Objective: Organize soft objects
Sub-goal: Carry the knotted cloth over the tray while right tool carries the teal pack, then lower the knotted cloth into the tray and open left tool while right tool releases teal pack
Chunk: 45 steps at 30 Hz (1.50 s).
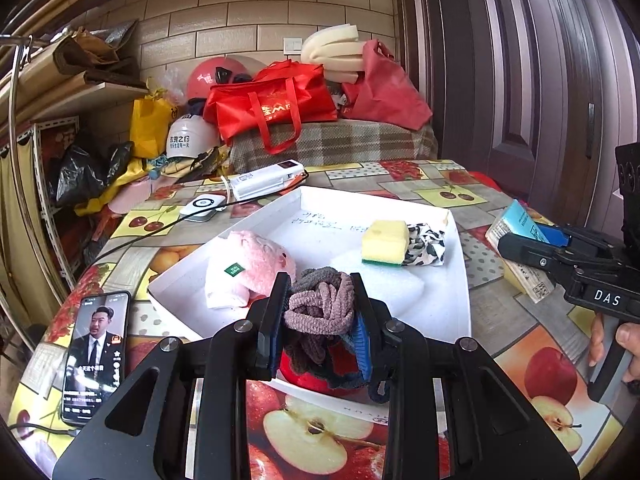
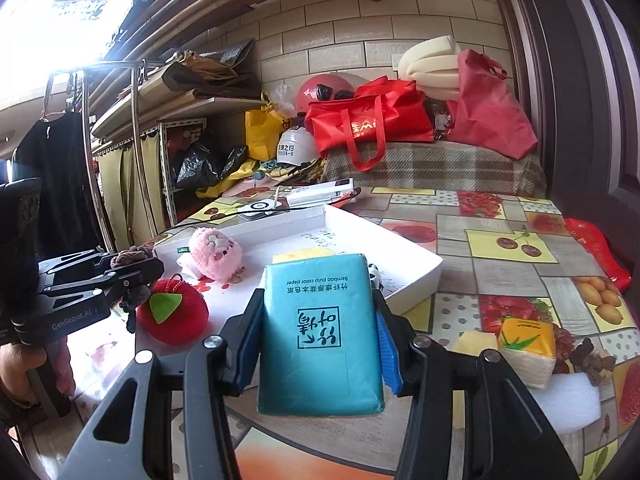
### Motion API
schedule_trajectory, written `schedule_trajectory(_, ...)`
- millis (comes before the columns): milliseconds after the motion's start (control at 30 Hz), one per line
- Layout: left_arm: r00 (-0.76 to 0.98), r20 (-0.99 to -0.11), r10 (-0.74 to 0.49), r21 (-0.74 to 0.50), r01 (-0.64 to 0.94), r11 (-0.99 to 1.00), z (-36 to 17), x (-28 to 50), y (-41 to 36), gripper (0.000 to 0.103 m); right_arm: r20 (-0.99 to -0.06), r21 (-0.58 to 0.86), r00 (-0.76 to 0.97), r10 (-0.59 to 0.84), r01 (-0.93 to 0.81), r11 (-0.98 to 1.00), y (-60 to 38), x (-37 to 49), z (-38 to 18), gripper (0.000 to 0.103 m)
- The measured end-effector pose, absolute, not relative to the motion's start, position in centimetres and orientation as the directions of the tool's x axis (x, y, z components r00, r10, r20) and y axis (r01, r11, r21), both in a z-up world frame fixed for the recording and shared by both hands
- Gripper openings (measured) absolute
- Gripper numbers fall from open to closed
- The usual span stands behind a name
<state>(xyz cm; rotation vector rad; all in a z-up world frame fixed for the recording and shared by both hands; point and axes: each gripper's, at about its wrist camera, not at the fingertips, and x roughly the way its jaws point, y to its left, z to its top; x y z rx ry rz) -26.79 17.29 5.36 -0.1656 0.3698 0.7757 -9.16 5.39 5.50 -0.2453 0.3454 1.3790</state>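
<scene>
Nearest the lens, the left gripper is clenched on a bundle of knitted hair ties at the near rim of the white tray. The right gripper grips a teal tissue pack by its sides, short of the tray's right edge. Inside the tray lie a pink plush, a yellow sponge and a patterned cloth (bare floor shows between them). A phone lies by the table's left edge.
</scene>
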Motion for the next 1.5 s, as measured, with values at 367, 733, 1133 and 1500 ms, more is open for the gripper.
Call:
schedule_trajectory(367,0.614,-0.395,0.683,-0.004,-0.745,0.667,5.1,-26.4,20.2,0.028,-0.395,0.012,0.113,0.912,-0.992,0.129,8.1,-10.9,5.3,0.049)
schedule_trajectory(733,0.59,-0.46,0.664,-0.014,-0.753,0.658,4.8,-24.9,23.9,0.028,-0.443,0.015,0.072,0.894,-0.996,0.087,12.1,-12.0,4.8,0.049)
schedule_trajectory(1133,0.583,-0.48,0.656,-0.014,-0.753,0.658,4.8,-23.7,25.8,0.028,-0.516,0.094,0.06,0.855,-0.988,0.126,14.9,-10.6,4.1,0.049)
schedule_trajectory(1500,0.565,-0.501,0.656,0.002,-0.757,0.654,4.7,-22.3,27.2,0.028,-0.512,0.097,0.106,0.853,-0.979,0.18,17.0,-9.7,4.4,0.05)
